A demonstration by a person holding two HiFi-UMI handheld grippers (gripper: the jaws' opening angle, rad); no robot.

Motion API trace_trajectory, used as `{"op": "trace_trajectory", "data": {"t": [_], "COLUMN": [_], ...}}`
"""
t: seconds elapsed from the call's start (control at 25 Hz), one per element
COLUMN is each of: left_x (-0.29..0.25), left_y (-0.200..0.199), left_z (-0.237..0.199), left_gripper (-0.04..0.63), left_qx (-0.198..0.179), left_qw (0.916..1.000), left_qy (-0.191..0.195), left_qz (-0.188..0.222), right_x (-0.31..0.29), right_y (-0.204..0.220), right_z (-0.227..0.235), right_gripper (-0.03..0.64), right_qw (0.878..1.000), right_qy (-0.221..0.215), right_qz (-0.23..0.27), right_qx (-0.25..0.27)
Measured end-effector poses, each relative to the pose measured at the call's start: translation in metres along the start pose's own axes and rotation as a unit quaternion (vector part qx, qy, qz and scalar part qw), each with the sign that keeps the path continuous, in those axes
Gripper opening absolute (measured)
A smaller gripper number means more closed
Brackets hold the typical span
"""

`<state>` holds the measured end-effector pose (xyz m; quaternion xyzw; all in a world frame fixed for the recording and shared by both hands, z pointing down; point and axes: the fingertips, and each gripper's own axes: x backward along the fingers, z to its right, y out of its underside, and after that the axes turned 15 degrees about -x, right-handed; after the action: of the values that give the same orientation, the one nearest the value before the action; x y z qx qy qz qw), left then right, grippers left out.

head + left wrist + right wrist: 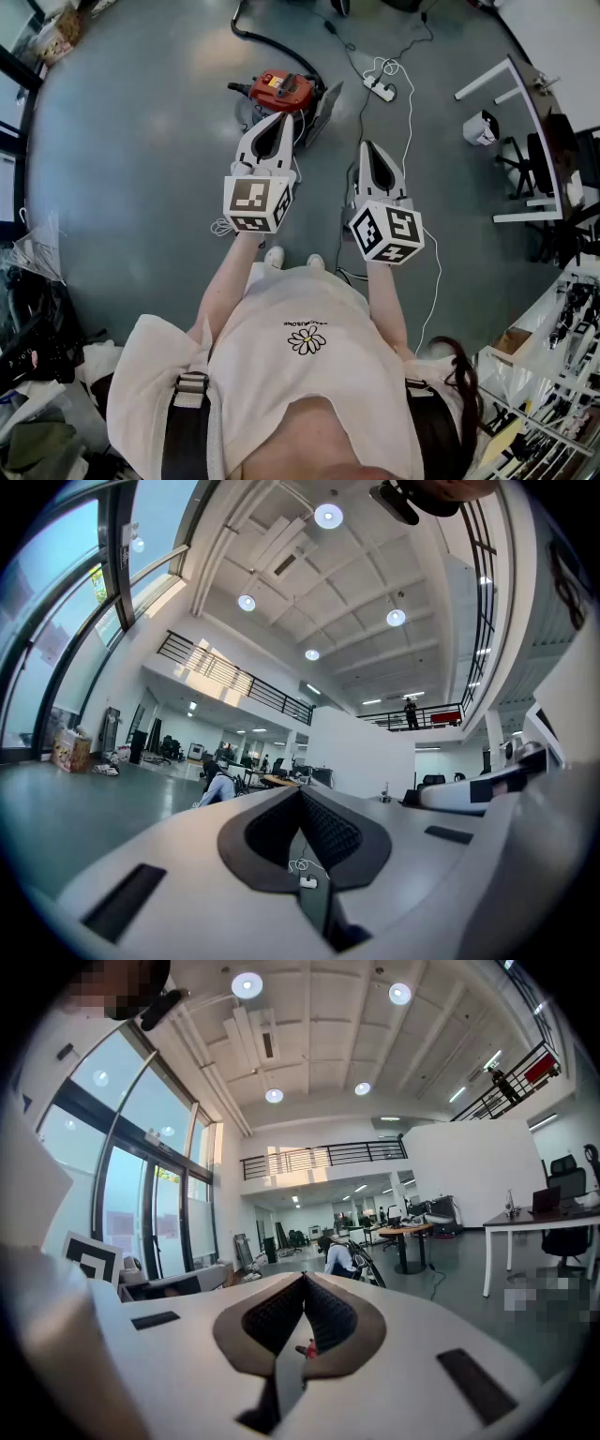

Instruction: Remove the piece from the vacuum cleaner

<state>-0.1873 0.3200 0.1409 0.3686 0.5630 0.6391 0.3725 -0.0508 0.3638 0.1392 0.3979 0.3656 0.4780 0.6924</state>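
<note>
Left gripper (280,119) and right gripper (369,148) hang closed and empty near the red canister vacuum cleaner (279,88) on the grey floor, whose black hose (265,39) probably pulls off lightly if gripped at its rigid coupling.

Open office — desks (409,1232), mezzanine (319,1156) (railed), chairs (566,1170)

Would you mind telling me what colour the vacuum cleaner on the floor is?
The vacuum cleaner is red-orange with black parts; the head view shows it best.

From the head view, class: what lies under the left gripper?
The red vacuum on the floor, with its black hose. The left gripper covers its near side, which cannot be seen.
</note>
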Motion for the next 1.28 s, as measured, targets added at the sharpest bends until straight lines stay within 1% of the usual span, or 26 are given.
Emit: {"op": "trace_trajectory", "data": {"t": [0.12,0.28,0.48,0.6,0.72,0.88,1.04,1.16,1.28], "left_x": [0.002,-0.005,-0.039,-0.068,-0.107,-0.166,-0.223,-0.251,-0.266], "left_y": [0.008,0.013,0.026,0.036,0.043,0.040,0.037,0.045,0.057], "left_z": [-0.011,-0.029,-0.028,-0.021,-0.016,-0.021,-0.020,-0.019,-0.021], "left_gripper": [0.005,0.005,0.005,0.005,0.005,0.005,0.005,0.005,0.005], "left_qx": [0.000,-0.003,-0.007,-0.007,-0.014,-0.020,-0.030,-0.033,-0.036], "left_qw": [1.0000,1.0000,0.9997,0.9994,0.9991,0.9986,0.9976,0.9963,0.9947], "left_qy": [0.007,0.004,0.010,0.007,0.003,-0.017,-0.037,-0.046,-0.048], "left_qz": [-0.007,-0.008,-0.021,-0.033,-0.040,-0.046,-0.050,-0.065,-0.084], "right_x": [-0.002,-0.012,-0.034,-0.056,-0.090,-0.137,-0.175,-0.201,-0.225], "right_y": [0.015,0.019,0.013,0.005,-0.005,-0.029,-0.053,-0.058,-0.055], "right_z": [-0.001,-0.001,0.024,0.047,0.075,0.108,0.153,0.177,0.190], "right_gripper": [0.011,0.011,0.011,0.012,0.012,0.012,0.012,0.012,0.012], "right_qw": [1.000,1.000,0.999,0.999,0.999,0.998,0.996,0.994,0.992], "right_qy": [0.015,0.027,0.033,0.021,0.000,-0.020,-0.032,-0.043,-0.046], "right_qz": [-0.010,-0.008,-0.014,-0.018,-0.027,-0.040,-0.051,-0.070,-0.085], "right_qx": [-0.005,-0.013,-0.017,-0.026,-0.037,-0.052,-0.070,-0.076,-0.081]}}
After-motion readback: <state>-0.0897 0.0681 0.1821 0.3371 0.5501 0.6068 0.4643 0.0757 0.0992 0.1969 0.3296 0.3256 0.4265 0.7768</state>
